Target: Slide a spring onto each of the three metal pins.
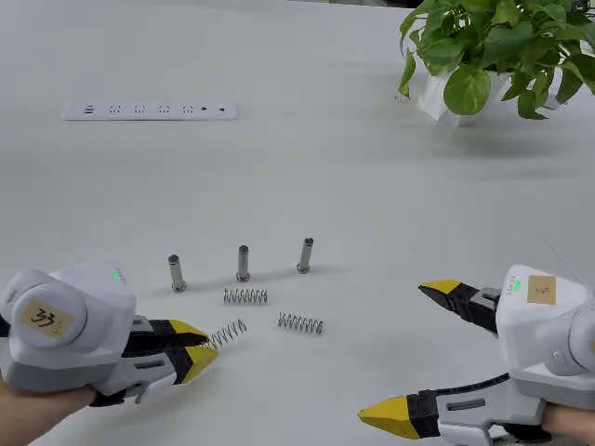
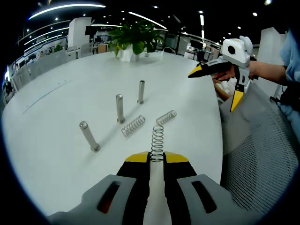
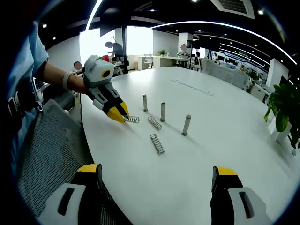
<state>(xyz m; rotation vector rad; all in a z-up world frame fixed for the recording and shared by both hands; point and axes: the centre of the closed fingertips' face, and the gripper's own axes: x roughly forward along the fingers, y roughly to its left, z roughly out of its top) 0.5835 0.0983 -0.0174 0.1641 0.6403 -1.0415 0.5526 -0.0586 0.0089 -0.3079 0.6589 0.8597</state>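
Firmly, left tongs [image 1: 208, 347] pinch 1 spring [image 1: 228, 333]; right tongs [image 1: 390, 352] gape.

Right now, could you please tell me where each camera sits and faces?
Head view: on the headset, facing forward and down at the pins; left tongs, right tongs and hand edges show low.
Left gripper view: on the left tongs, facing along the held spring to the pins; the right arm shows.
Right gripper view: on the open right tongs, facing the pins; the left arm shows.
Both gripper views share the pins.

Spring [image 2: 157, 140] end hidden (inside tongs).
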